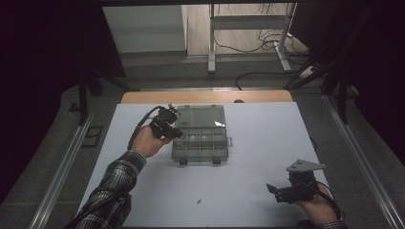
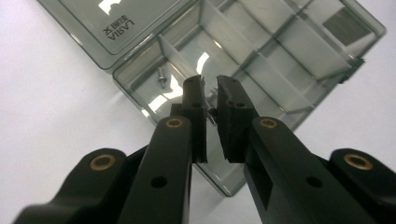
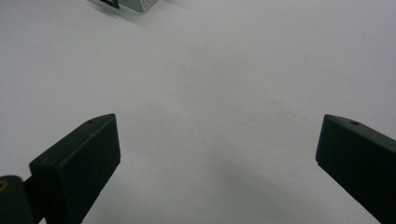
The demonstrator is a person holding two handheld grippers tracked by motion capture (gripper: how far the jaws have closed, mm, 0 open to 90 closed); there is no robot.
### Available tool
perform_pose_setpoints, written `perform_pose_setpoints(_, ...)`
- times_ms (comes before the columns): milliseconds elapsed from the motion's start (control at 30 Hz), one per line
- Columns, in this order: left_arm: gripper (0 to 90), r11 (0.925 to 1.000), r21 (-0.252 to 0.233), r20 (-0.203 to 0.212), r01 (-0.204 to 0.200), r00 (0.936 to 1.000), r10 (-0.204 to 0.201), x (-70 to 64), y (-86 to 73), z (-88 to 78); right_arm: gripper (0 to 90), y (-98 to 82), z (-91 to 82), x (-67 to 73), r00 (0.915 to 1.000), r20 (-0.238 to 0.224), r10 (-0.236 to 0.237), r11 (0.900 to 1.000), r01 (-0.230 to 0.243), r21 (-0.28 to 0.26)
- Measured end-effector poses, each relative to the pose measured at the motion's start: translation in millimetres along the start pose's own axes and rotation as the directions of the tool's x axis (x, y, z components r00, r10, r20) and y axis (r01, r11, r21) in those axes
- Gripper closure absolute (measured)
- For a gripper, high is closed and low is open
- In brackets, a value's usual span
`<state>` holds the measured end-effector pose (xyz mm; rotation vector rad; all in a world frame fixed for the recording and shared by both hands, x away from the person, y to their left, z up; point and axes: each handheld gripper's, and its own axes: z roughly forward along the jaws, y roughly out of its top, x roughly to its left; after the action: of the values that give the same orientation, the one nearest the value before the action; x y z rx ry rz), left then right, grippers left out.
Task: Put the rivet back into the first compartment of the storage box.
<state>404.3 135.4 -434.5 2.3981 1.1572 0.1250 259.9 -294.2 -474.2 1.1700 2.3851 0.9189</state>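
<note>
A clear smoky compartment box [image 1: 200,143] lies open in the middle of the white table, its lid [image 1: 200,116] folded back. My left gripper [image 1: 177,134] hovers over the box's left compartments. In the left gripper view, the left gripper [image 2: 210,84] has its jaws nearly together, pinching a small metal screw [image 2: 211,115]. Another screw [image 2: 161,77] lies in a compartment of the box [image 2: 280,88] near the lid hinge. My right gripper [image 1: 273,191] rests near the front right of the table, open. In its own view, the right gripper [image 3: 217,144] has nothing between its jaws.
A small dark screw-like piece [image 1: 198,201] lies loose on the white table [image 1: 258,138] toward the front centre. A corner of the box [image 3: 133,4] shows at the top of the right gripper view. Beyond the table's far wooden edge [image 1: 205,97] stands a metal frame with cables.
</note>
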Motion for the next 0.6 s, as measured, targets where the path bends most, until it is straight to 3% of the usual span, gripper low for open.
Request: perform_pose_setpoints(600,82.5,0.9989,0.019,-0.02,0.044,0.9989,-0.044,17.8,4.2,28.8,0.1,0.0,0.2,0.1,1.0,-0.003,0.0,1.0,0.0,0.003)
